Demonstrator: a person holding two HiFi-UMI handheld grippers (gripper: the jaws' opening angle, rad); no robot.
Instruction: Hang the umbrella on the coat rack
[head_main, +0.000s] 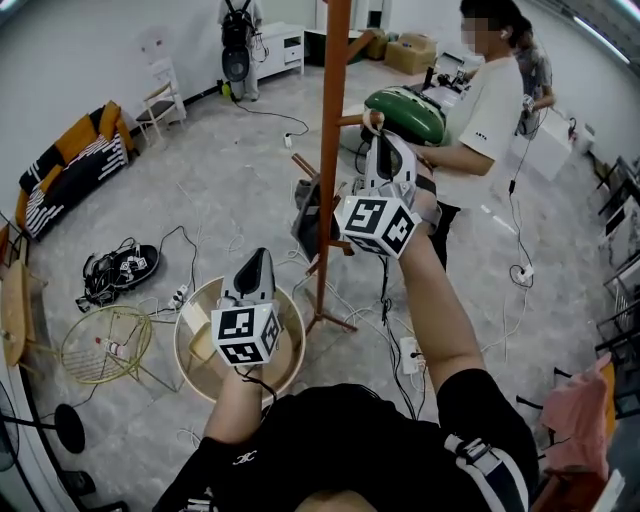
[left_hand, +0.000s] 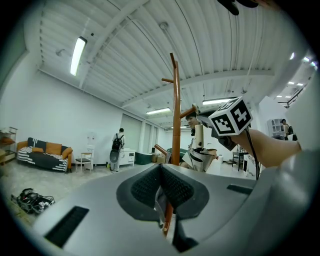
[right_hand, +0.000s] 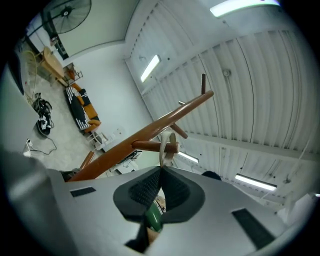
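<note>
The orange-brown coat rack (head_main: 333, 150) stands in the middle of the floor, with short pegs on its pole. My right gripper (head_main: 375, 128) is raised to an upper peg (right_hand: 150, 146) and is shut on the umbrella's pale strap (right_hand: 165, 142), which loops over that peg. In the left gripper view the folded grey-and-white umbrella (left_hand: 202, 152) hangs below the right gripper (left_hand: 200, 112), beside the pole (left_hand: 176, 120). My left gripper (head_main: 257, 258) is lower and to the left, shut with nothing in it (left_hand: 160, 172).
A person in a white shirt (head_main: 490, 110) stands close behind the rack by a green thing (head_main: 405, 112). A round wooden tub (head_main: 195, 375) and a wire basket (head_main: 105, 345) sit under the left gripper. Cables and a power strip (head_main: 410, 355) lie around the rack's base.
</note>
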